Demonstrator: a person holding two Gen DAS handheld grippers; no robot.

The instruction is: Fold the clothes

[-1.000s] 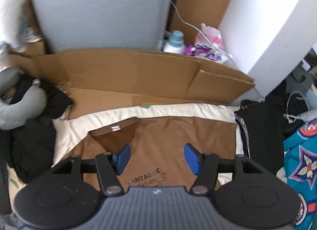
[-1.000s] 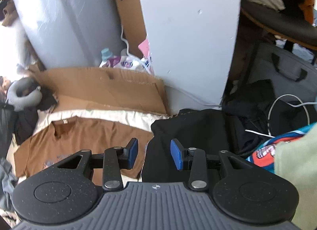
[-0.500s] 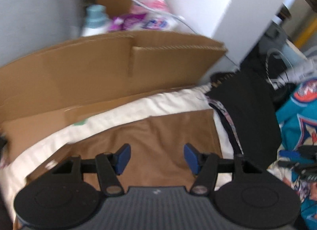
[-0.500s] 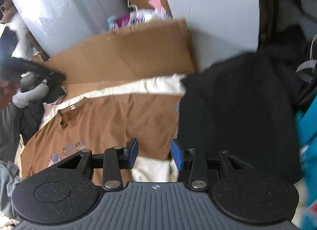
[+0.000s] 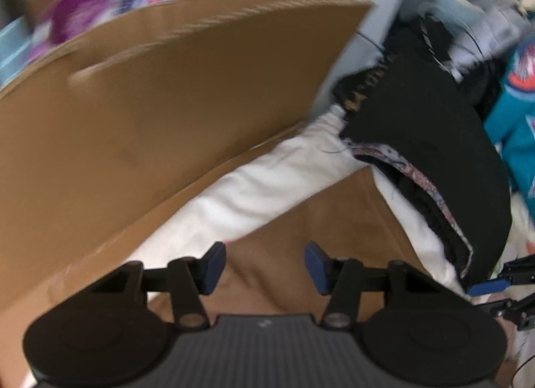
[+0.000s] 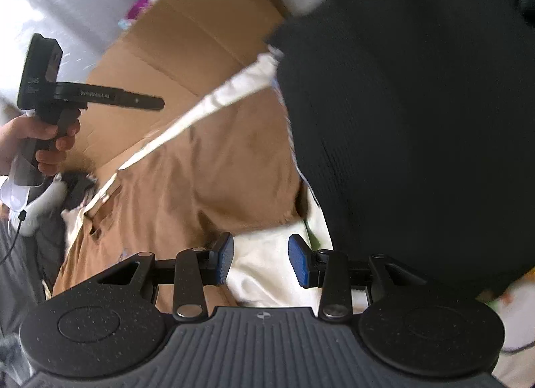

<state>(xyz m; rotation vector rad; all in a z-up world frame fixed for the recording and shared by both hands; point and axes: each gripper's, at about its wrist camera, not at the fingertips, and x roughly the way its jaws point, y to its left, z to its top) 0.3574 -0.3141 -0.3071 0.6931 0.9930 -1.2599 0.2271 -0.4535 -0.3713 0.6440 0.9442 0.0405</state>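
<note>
A brown T-shirt (image 6: 207, 167) lies flat on a cream sheet (image 6: 267, 274). My right gripper (image 6: 260, 259) hovers open over the sheet just past the shirt's near right hem corner, nothing between its blue pads. In the left wrist view the shirt's far right corner (image 5: 321, 220) lies under my left gripper (image 5: 264, 267), which is open and empty. The left gripper's body (image 6: 67, 93), held by a hand (image 6: 36, 140), shows at the left of the right wrist view. The right gripper's blue fingertip (image 5: 488, 286) appears at the left wrist view's right edge.
A black garment (image 6: 418, 120) lies heaped to the right of the shirt, overlapping the sheet. Flattened cardboard (image 5: 160, 93) stands behind the sheet. A teal printed garment (image 5: 518, 113) lies further right. Dark clothes and a grey cushion (image 6: 43, 204) sit at the left.
Both grippers have moved down and toward the shirt's right end. The left one swung right along the far edge; the right one came left over the near hem. Both stayed open.
</note>
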